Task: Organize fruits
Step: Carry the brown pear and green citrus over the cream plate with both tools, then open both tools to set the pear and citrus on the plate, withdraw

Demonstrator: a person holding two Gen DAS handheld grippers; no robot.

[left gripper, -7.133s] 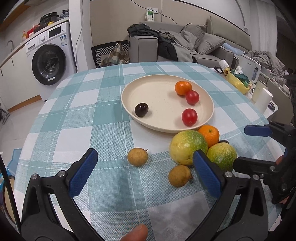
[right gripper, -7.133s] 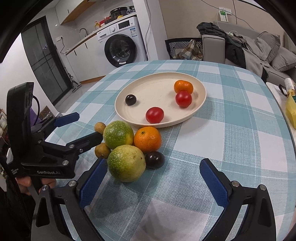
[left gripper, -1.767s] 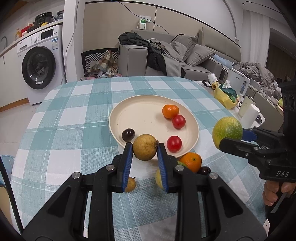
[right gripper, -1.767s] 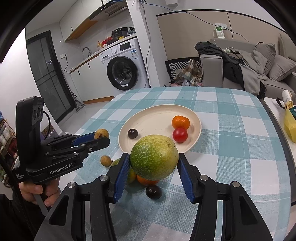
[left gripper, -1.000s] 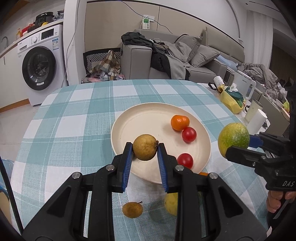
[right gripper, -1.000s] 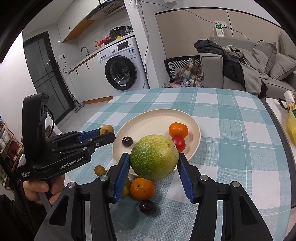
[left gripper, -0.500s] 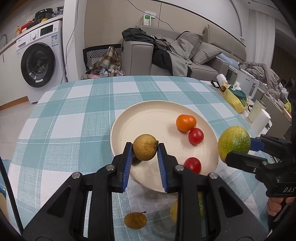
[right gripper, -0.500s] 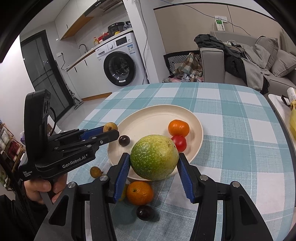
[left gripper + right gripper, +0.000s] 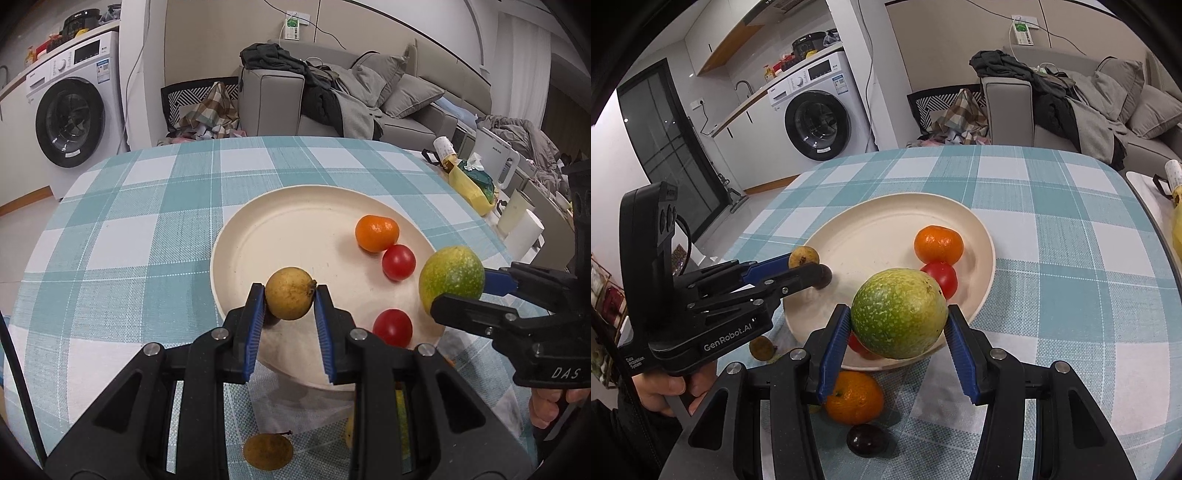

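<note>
My left gripper [image 9: 290, 295] is shut on a small tan longan [image 9: 289, 292] and holds it over the near left rim of the cream plate [image 9: 295, 229]. My right gripper [image 9: 897, 319] is shut on a large green-yellow passion fruit [image 9: 899, 313] above the plate's [image 9: 879, 229] near rim. On the plate lie a tangerine [image 9: 376, 233], two cherry tomatoes [image 9: 398, 262] [image 9: 392, 327] and a dark fruit, mostly hidden behind the longan. The left gripper also shows in the right wrist view [image 9: 809, 267], and the right gripper in the left wrist view [image 9: 465, 291].
On the checked tablecloth [image 9: 1071, 258] near the plate lie an orange [image 9: 854, 398], a dark plum [image 9: 866, 440], another longan [image 9: 268, 451] and a yellow-green fruit partly hidden by my left fingers. Cups and a yellow bag [image 9: 471, 184] stand on a counter at the right.
Both grippers, still holding their fruits, have moved forward and closer over the plate. The fruits on the plate and the cloth have not moved.
</note>
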